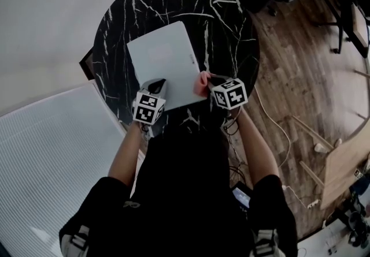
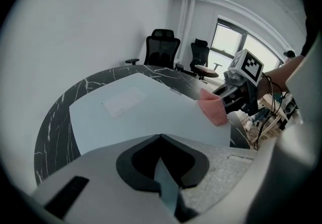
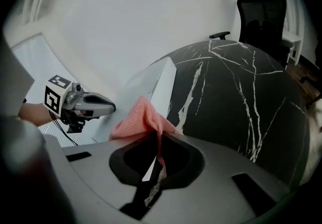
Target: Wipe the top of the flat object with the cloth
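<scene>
A flat white slab (image 1: 166,60) lies on the round black marble table (image 1: 231,30). My left gripper (image 1: 156,86) is at the slab's near left corner, its jaws shut on the slab's thin edge (image 2: 163,180). The slab's top (image 2: 136,109) stretches away in the left gripper view. My right gripper (image 1: 209,81) is shut on a pink cloth (image 1: 202,84) at the slab's near right edge. In the right gripper view the cloth (image 3: 141,117) bunches out of the jaws beside the slab (image 3: 160,84), with the left gripper (image 3: 110,107) beyond. The left gripper view shows the cloth (image 2: 214,108) resting on the slab's corner.
Black office chairs (image 2: 161,49) (image 3: 261,9) stand past the table's far side. A white ribbed panel (image 1: 52,152) lies to my left. Wooden floor (image 1: 300,77) with a loose cable (image 1: 272,120) is to my right.
</scene>
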